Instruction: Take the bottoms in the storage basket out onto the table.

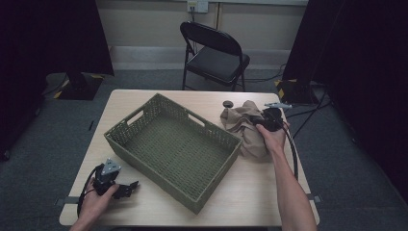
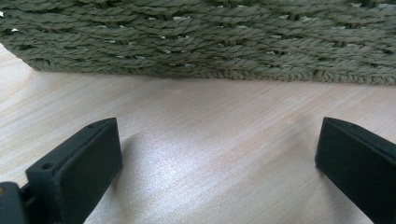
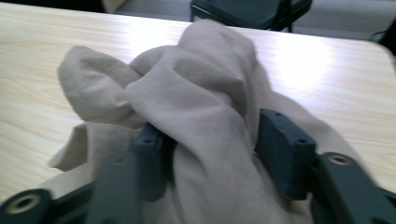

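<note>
Black jaws of the right gripper [image 3: 212,154] stand partly apart in the right gripper view, with a thick fold of the beige cloth [image 3: 196,107] bunched between them; the pads flank the fold, but whether they press it cannot be told from these frames. In the high view the cloth [image 1: 243,126] lies crumpled on the table [image 1: 250,192] at about 2 o'clock from the table's middle, just off the right end of the basket [image 1: 171,144], and the right gripper [image 1: 269,119] sits on the cloth's right side. The cloth's longer run goes roughly from 11 o'clock to 5 o'clock. The basket's open interior lies at about 8 o'clock from the right gripper, so a transfer would likely run in that direction over the near rim. The left gripper [image 1: 126,188] rests at the table's 7 o'clock corner, well apart from the cloth; in its own view the left gripper [image 2: 217,163] has wide-open jaws holding nothing, aimed at the basket wall [image 2: 201,42]. The right hand [image 1: 273,139] is clearly the nearer one. A small dark disc [image 1: 227,103] lies at 10 o'clock from the cloth, near it.
</note>
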